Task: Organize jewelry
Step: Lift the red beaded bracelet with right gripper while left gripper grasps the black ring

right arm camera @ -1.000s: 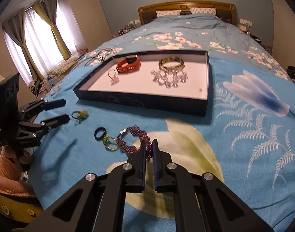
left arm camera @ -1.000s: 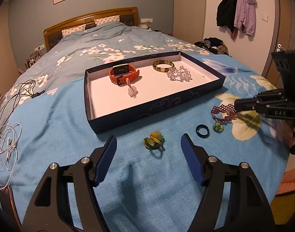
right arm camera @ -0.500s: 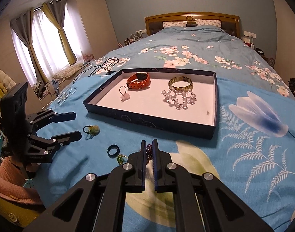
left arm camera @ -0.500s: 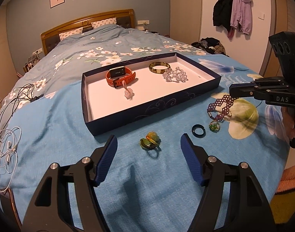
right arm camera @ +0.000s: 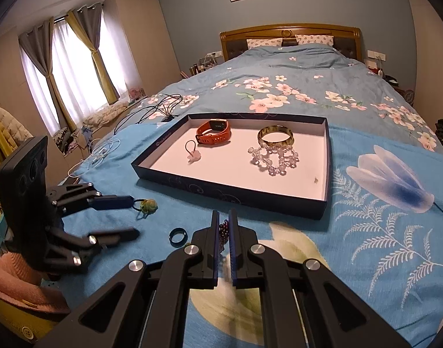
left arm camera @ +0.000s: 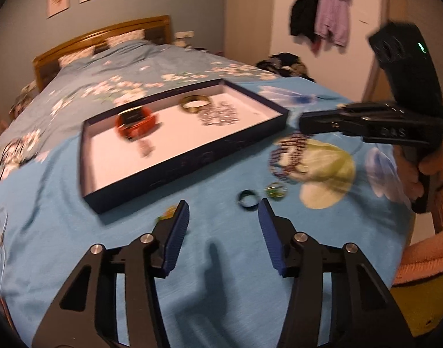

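My right gripper [right arm camera: 224, 221] is shut on a purple bead bracelet [right arm camera: 223, 232]; in the blurred left wrist view the bracelet [left arm camera: 288, 156] hangs from its tip [left arm camera: 304, 123] above the blue bedspread. My left gripper [left arm camera: 222, 217] hovers low over the bed with its jaws closing and nothing between them. A black ring [left arm camera: 247, 198] lies just beyond its right finger, and a green hair tie [left arm camera: 167, 213] peeks out behind its left finger. A small green bead ring [left arm camera: 276, 190] lies beside the black ring. The navy tray [right arm camera: 230, 194] holds an orange watch [right arm camera: 214, 133], a bangle [right arm camera: 276, 136], a crystal bracelet [right arm camera: 275, 159] and a pink charm [right arm camera: 193, 156].
Cables and white earphones [right arm camera: 102, 150] lie on the bed left of the tray. A pink cloth over a yellow basket [right arm camera: 18, 298] sits at the bed's near corner. A hand [left arm camera: 430, 168] holds the right gripper. Coats [left arm camera: 323, 20] hang on the wall.
My left gripper has swung right, from around the green hair tie toward the black ring, and its jaws have narrowed. The right gripper has lifted the purple bracelet off the bedspread.
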Motion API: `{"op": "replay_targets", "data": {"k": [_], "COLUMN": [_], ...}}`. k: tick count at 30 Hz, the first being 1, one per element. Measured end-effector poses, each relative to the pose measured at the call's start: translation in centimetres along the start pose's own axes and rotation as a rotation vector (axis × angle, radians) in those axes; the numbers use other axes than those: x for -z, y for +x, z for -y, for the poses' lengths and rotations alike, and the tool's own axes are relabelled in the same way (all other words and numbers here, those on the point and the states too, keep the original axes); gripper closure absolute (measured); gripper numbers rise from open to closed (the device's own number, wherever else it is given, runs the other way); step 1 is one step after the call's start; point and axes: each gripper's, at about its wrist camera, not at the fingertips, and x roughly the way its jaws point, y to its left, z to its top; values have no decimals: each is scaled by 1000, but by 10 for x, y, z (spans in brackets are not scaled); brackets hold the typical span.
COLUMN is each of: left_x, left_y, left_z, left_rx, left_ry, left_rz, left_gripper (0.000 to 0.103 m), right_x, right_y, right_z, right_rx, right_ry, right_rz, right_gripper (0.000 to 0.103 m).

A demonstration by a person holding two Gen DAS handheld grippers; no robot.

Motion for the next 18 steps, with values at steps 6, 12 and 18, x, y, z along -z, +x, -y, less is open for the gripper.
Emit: {"op": "replay_targets", "data": {"k": [6,12,18], "left_x": [-9,-12,-13], "left_y": [34,46,56], "left_z": [5,16,11], "left_rx": [-8,13,22], "left_ry": [19,71,47], "left_rz": [-94,-119,-153], "left_gripper": [63,64,78], "right_x": [0,0,0], "right_y": [0,1,2], "right_z": [0,4,5], "right_rx": [-11,-15,-25], "right_ry": [9,17,21], "right_rz": [5,5,12], "right_gripper": [98,98,98]}}
